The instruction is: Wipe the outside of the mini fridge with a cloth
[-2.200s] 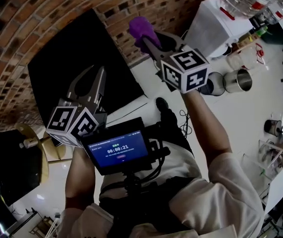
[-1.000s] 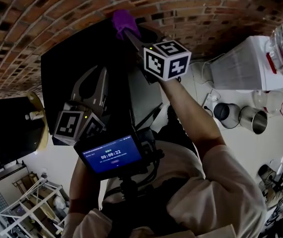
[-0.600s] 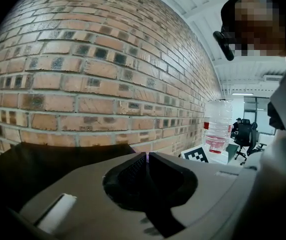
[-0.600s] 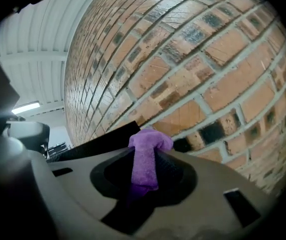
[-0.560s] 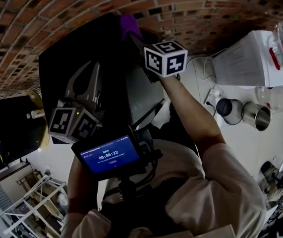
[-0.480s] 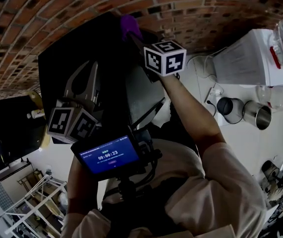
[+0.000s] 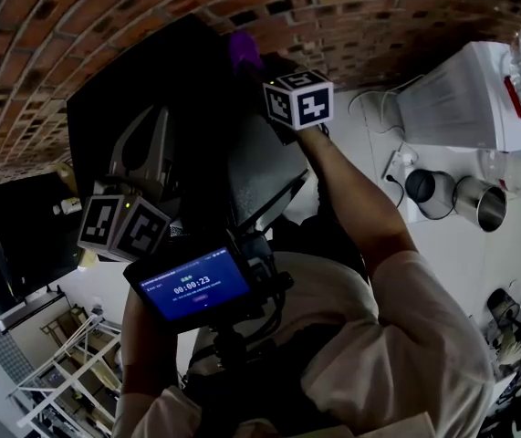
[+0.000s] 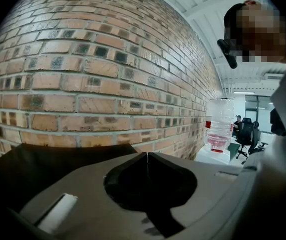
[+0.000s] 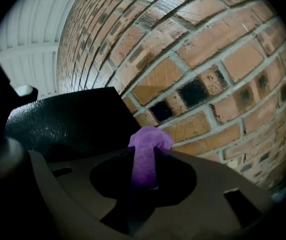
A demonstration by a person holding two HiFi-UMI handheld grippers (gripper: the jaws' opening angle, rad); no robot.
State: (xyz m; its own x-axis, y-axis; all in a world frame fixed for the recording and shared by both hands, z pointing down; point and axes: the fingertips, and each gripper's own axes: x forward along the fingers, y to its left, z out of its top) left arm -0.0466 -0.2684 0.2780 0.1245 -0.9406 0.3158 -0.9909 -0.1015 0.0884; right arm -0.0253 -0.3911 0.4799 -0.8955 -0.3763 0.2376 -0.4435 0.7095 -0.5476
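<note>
The black mini fridge [image 7: 141,71] stands against the brick wall; its dark top shows in the left gripper view [image 8: 47,156] and the right gripper view [image 9: 67,124]. My right gripper [image 7: 253,64] is shut on a purple cloth [image 7: 244,50], a wad bulging past the tips [image 9: 150,139], held over the fridge's back right corner close to the bricks. My left gripper [image 7: 153,115] hovers over the fridge's near side. Its jaws are closing, the tips [image 8: 147,154] meet in a thin seam, and nothing is between them.
The brick wall [image 7: 78,7] runs right behind the fridge. A white water dispenser [image 7: 456,99] stands to the right, with two metal cups [image 7: 479,203] on the floor near it. A dark cabinet [image 7: 23,226] sits at the left. A lit screen [image 7: 192,286] hangs at my chest.
My right gripper carried the cloth up and back, from in front of the fridge to its rear corner by the wall. The left gripper's jaws narrowed and it drifted slightly left.
</note>
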